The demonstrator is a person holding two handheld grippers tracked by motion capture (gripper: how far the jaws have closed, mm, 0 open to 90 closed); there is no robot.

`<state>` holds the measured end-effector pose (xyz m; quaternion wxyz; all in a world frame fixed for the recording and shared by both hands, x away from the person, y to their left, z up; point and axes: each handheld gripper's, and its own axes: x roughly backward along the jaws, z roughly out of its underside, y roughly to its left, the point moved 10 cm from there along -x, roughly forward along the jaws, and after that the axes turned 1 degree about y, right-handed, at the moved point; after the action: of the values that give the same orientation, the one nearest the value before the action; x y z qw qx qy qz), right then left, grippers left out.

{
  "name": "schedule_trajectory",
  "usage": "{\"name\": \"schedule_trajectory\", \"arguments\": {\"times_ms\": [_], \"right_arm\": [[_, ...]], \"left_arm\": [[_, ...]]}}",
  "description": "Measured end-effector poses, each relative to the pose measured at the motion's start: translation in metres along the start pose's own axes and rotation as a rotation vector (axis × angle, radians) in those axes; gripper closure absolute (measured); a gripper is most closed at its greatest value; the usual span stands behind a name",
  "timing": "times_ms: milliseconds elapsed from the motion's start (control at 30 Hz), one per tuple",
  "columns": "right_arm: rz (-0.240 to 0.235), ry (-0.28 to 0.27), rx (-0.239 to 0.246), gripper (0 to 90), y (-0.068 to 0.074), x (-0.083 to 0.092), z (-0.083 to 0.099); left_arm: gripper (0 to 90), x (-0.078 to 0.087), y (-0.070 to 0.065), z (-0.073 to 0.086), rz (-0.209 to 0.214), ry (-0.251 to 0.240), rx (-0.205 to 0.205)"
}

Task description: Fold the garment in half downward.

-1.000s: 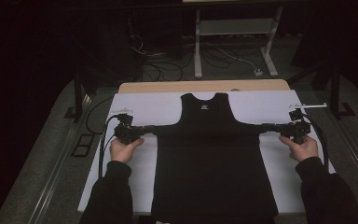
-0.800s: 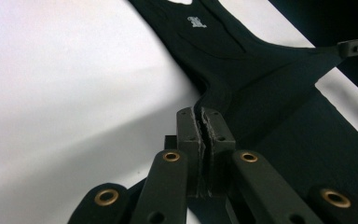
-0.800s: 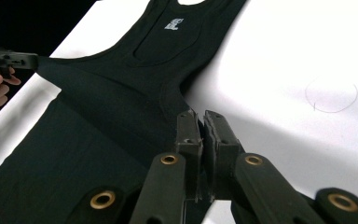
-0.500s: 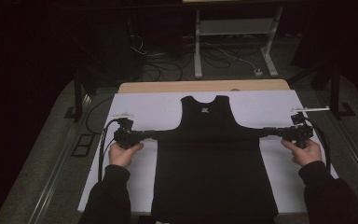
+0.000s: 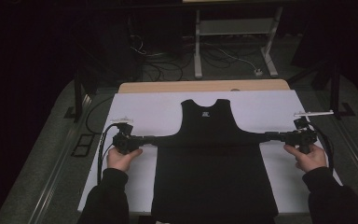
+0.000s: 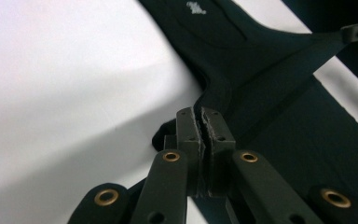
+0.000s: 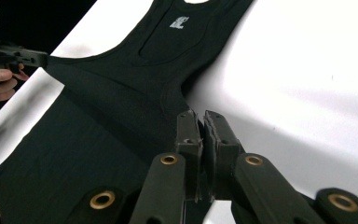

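High view: a black vest [image 5: 214,172] lies flat on the white sheet [image 5: 144,112], neck away from the person. The left gripper [image 5: 151,139] and right gripper [image 5: 266,136] each pinch a side edge under an armhole, jaws clamped on cloth.

Black sleeveless fabric vest [image 5: 213,163], lying flat and face up on white table.
Neckline pointing to far edge, small white label showing inside collar; hem hanging just over near edge; side corners under armholes being pulled outward into taut points, cloth stretching level between them.
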<state>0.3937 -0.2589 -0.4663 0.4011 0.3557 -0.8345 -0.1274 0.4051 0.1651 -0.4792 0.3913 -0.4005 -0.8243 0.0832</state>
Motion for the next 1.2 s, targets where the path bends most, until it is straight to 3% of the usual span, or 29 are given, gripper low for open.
{"name": "schedule_trajectory", "arguments": {"times_ms": [267, 600, 1200], "right_arm": [[-0.007, 0.025, -0.004, 84.0, 0.005, 0.006, 0.01], [-0.009, 0.087, -0.013, 84.0, 0.006, 0.006, 0.029], [-0.024, 0.142, -0.032, 83.8, 0.012, 0.01, 0.048]], "left_arm": [[85.7, 0.006, -0.006, 0.009, 0.027, 0.018, -0.002], [85.8, 0.004, -0.012, 0.027, 0.03, 0.087, 0.009], [85.7, 0.009, -0.018, 0.039, 0.048, 0.118, 0.024]]}}
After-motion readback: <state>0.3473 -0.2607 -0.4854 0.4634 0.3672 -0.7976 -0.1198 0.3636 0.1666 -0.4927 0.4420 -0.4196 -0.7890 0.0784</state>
